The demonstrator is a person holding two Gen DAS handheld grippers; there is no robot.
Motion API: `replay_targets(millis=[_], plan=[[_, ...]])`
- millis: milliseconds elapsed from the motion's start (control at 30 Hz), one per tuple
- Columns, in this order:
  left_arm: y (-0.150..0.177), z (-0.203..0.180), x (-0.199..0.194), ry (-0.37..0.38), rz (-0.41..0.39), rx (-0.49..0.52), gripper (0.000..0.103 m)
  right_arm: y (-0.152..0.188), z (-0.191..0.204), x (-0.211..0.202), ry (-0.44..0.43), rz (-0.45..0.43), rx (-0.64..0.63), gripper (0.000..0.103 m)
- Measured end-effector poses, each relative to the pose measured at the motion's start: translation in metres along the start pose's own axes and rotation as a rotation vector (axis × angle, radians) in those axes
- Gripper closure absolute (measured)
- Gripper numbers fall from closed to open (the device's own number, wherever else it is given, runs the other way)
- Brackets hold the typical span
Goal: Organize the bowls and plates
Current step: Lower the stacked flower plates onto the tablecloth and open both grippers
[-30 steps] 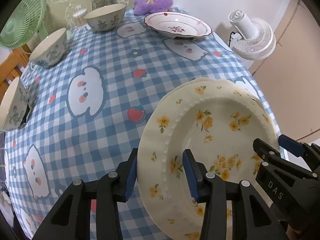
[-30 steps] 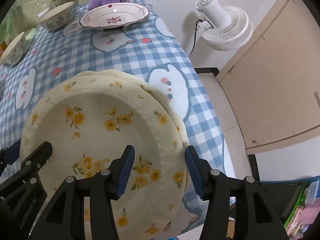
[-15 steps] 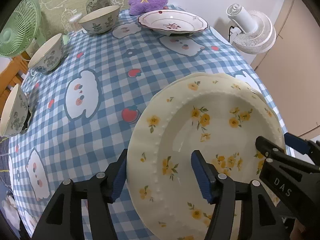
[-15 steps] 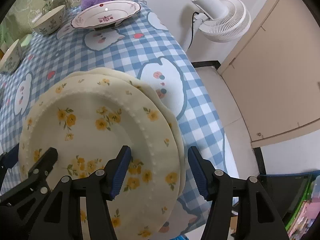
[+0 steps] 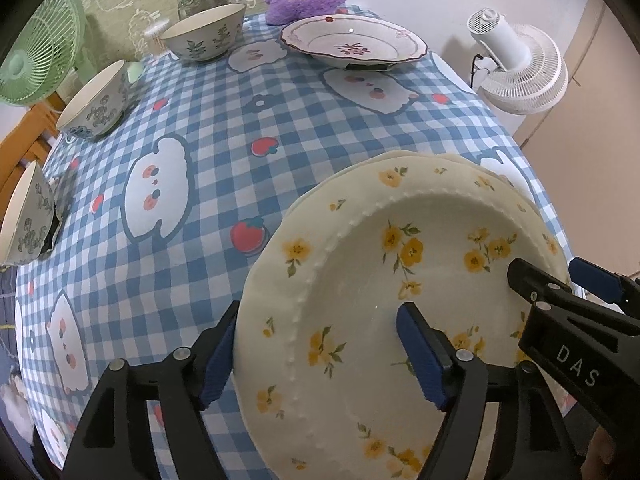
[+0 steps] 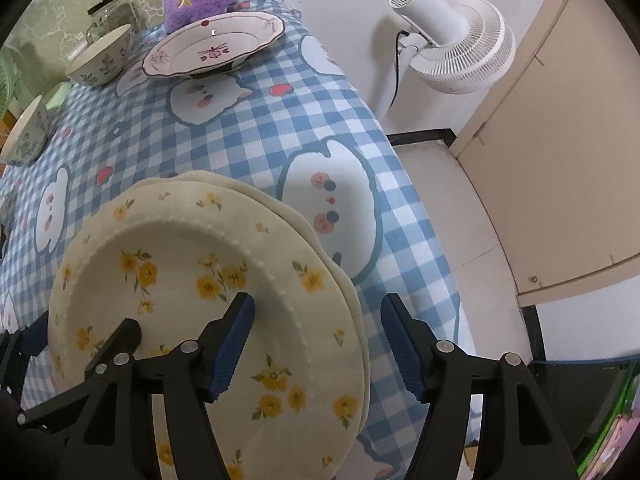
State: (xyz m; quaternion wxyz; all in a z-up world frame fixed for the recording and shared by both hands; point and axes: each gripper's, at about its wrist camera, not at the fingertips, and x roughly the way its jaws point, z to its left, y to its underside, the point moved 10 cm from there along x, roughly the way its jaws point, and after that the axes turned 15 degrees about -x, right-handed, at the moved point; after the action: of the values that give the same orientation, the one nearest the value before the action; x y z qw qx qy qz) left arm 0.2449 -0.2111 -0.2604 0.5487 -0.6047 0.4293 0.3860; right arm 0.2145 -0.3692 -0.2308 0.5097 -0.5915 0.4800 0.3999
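1. plates first: the yellow-flower plate point(image 5: 404, 288) sits on top of at least one other cream plate point(image 6: 256, 190), the stack lying at the near corner of the checked tablecloth point(image 5: 208, 120), on the side of the white fan point(image 6: 448, 36).
2. left gripper point(image 5: 324, 350) stands spread wide across the stack's near-left rim, one blue pad outside the edge and one over the plate's well; it is released, not pinching.
3. right gripper point(image 6: 316, 344) is likewise spread across the rim on the white fan's side, gripping nothing.
4. my judgement: the stack has just been set down or is about to be lifted; i cannot tell which.
5. if lifting, slide the pads further over the rim before closing, since the glaze looks slick and the stack heavy.
6. close both sides evenly so the upper plate does not skate off the lower one.
7. keep the stack level; it lies close to the table edge, above the floor by the white fan.
8. the red-pattern plate point(image 5: 352, 42) and three bowls point(image 5: 204, 32) sit well apart from the stack, far from the white fan's foot.
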Motion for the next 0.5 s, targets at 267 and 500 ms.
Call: replay_targets(millis=[267,500], plan=[[-0.002,0.001,0.001,0.015,0.018,-0.034,0.023,-0.012,0.001,-0.001,0.011,-0.023,-0.032,0.035],[-0.005,0.001,-0.025,0.064,-0.028,-0.015,0.023,-0.017,0.012,-0.042,-0.014,-0.112,0.003,0.034]])
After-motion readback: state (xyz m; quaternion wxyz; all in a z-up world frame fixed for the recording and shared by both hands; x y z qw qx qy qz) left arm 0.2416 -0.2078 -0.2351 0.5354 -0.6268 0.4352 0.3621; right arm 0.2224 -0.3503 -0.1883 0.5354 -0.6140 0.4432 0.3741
